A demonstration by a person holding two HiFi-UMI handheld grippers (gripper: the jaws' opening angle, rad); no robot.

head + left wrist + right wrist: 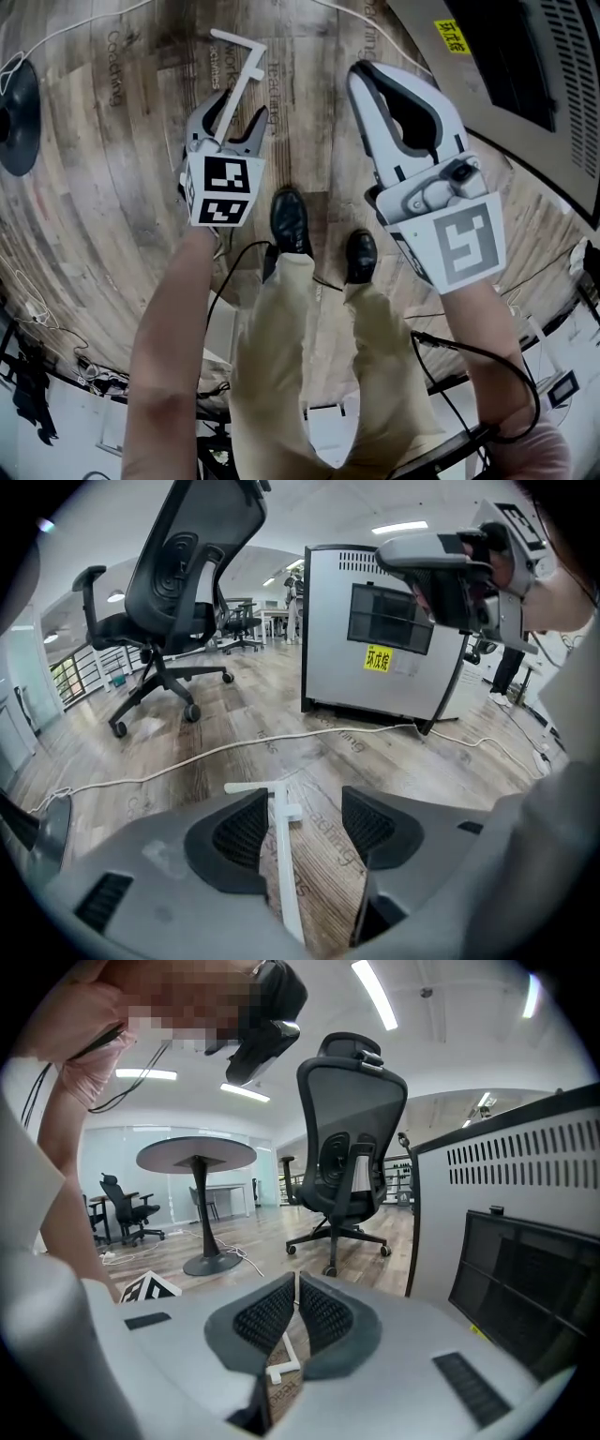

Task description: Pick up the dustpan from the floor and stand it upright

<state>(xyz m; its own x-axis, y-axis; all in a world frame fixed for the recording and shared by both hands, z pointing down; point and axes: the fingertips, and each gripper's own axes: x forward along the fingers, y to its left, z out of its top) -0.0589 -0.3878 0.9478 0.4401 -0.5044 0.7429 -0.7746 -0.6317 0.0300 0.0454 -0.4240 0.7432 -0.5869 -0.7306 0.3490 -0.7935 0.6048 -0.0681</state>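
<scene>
Nearest to the camera on the head are the person's beige trousers and two black shoes (291, 220), which stand on the wooden floor (112, 187). The left claw (305, 806) is just in front of the shoes and its jaws stand wide apart. The dustpan handle (281, 864), thin and white, lies on the floor and runs between the two pads. It is just beside the left pad and clearly apart from the other one; neither pad presses on it. The short crossbar of the handle is at the far end, beyond the jaw tips. The pan itself is hidden in every view.

The right claw (296, 1283) is held higher on the right side. Its jaws are together with only a thin slit between them, and nothing is in them.

Bare boards lie on both sides of the handle. Past the crossbar, a white cable (187, 757) crosses the floor from left to right. Pale words are printed on the boards; in the head view "Coaching" can be read.

Farther away on the left stands a black office chair (178, 583) on castors. On the right stands a grey cabinet (394, 639) with a yellow label (377, 658); its dark characters are too small to read. In the right gripper view, a round desk (197, 1157) on one black column stands far back.
</scene>
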